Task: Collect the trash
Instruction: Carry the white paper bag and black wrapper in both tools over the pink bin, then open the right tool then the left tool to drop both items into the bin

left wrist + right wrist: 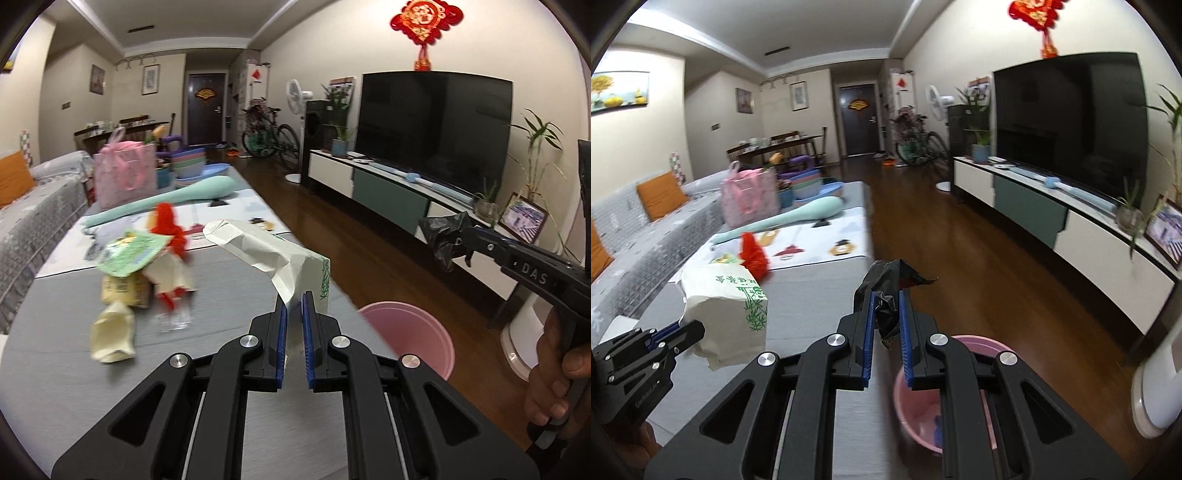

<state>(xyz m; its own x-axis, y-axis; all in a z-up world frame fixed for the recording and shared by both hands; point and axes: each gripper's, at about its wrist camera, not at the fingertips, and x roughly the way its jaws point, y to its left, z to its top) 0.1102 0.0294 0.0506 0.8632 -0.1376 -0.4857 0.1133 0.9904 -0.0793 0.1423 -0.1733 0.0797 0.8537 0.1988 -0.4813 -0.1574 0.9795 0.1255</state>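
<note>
**Both grippers loaded, bin just off the table's edge**

Here, taking the pink bin (410,332) on the floor as the landmark: well to its left and farther back, on the grey table (66,332), a cluster of loose trash lies uncollected — a cream crumpled wrapper (112,338), a green-printed packet (127,251) and a red scrap (170,225), all blurred.

Just left of the bin and above table height, the left gripper (294,310) is clenched on a white paper bag with green bamboo print (266,254); its blue pads pinch only the bag's lower corner, and the rest of it juts up and away.

In the right wrist view the right gripper (888,314) hangs almost over the bin's rim (979,341), its jaws closed on a crumpled black plastic bag (886,291) whose loose ends stick out above the fingers.

Risks from here, as I judge them:
- The paper bag is held by a corner, so a quick swing could tear it free or let it pivot and drop on the floor short of the bin.
- The black plastic is light and clingy — it may stick to a pad when released, or drift past the rim.
- The bin looks light; a knock from either gripper could tip it.
</note>
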